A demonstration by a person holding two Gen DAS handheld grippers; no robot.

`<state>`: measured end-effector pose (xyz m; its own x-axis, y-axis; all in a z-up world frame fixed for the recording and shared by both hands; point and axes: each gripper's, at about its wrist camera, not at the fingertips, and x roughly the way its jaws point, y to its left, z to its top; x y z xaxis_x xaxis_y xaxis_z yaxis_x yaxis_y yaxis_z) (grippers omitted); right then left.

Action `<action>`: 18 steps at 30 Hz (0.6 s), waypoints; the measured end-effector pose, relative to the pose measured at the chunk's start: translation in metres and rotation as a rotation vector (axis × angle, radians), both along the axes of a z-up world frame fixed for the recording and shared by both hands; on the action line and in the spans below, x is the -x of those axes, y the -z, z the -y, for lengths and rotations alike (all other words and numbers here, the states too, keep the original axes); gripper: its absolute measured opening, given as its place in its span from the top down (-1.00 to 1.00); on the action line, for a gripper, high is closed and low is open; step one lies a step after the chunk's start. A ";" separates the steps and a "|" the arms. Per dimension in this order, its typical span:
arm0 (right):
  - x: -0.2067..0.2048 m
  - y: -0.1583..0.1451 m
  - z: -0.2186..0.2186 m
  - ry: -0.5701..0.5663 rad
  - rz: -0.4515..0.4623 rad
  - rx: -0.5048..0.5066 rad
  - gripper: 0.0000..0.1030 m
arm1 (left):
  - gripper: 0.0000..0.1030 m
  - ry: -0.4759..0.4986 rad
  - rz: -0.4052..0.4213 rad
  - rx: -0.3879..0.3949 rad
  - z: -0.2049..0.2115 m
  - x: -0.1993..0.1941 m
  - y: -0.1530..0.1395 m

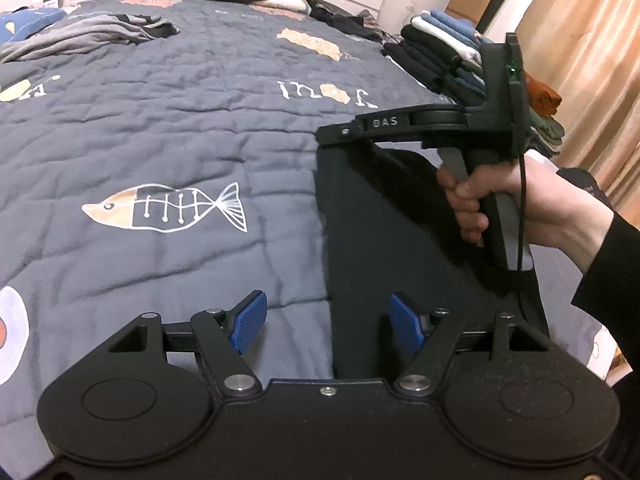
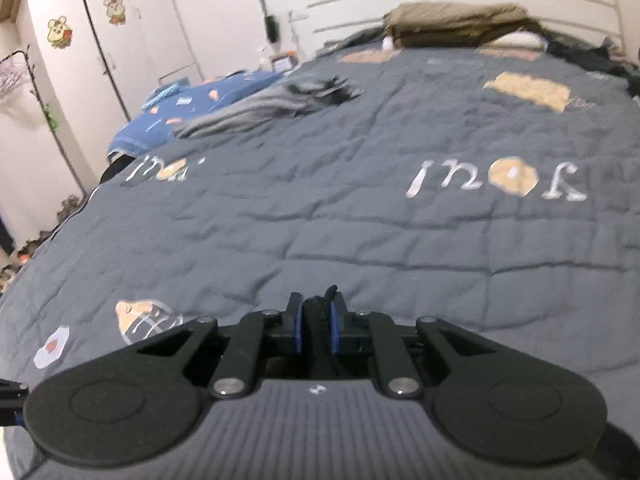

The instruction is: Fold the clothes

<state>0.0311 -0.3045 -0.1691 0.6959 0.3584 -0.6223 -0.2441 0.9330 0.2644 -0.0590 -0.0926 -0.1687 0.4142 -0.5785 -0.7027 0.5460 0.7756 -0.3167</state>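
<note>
Black garment [image 1: 400,248] lies flat on bed quilt [image 1: 180,140], near edge. Right claw [image 2: 317,326] pinched on dark fabric fold, probably garment's far corner; view blurred. Left claw [image 1: 326,320] spread wide over garment's near edge, pads clear of cloth.

This is a bedroom in a home. A bed [image 2: 360,216] fills both views, covered by a grey quilt [image 1: 160,128] printed with fish and eggs, with a white headboard [image 2: 480,0] at its far end. Folded clothes [image 1: 444,60] are stacked along one edge, a white wardrobe [image 2: 120,40] with cartoon stickers stands by the wall, and tan curtains [image 1: 592,60] hang on the other side.
</note>
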 end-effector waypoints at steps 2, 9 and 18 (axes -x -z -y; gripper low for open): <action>0.000 0.001 -0.002 0.007 0.017 0.024 0.66 | -0.31 0.013 -0.005 -0.011 0.002 0.001 0.002; 0.010 -0.038 0.015 0.091 0.115 -0.038 0.17 | -0.31 0.002 -0.011 0.005 -0.002 0.001 0.000; 0.070 -0.070 0.052 0.247 0.064 -0.220 0.00 | -0.31 -0.047 -0.004 0.081 -0.010 0.004 -0.016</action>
<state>-0.0385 -0.3563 -0.0990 0.8135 0.2953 -0.5010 -0.0406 0.8882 0.4577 -0.0634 -0.0824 -0.1526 0.4396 -0.6134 -0.6561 0.5086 0.7721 -0.3811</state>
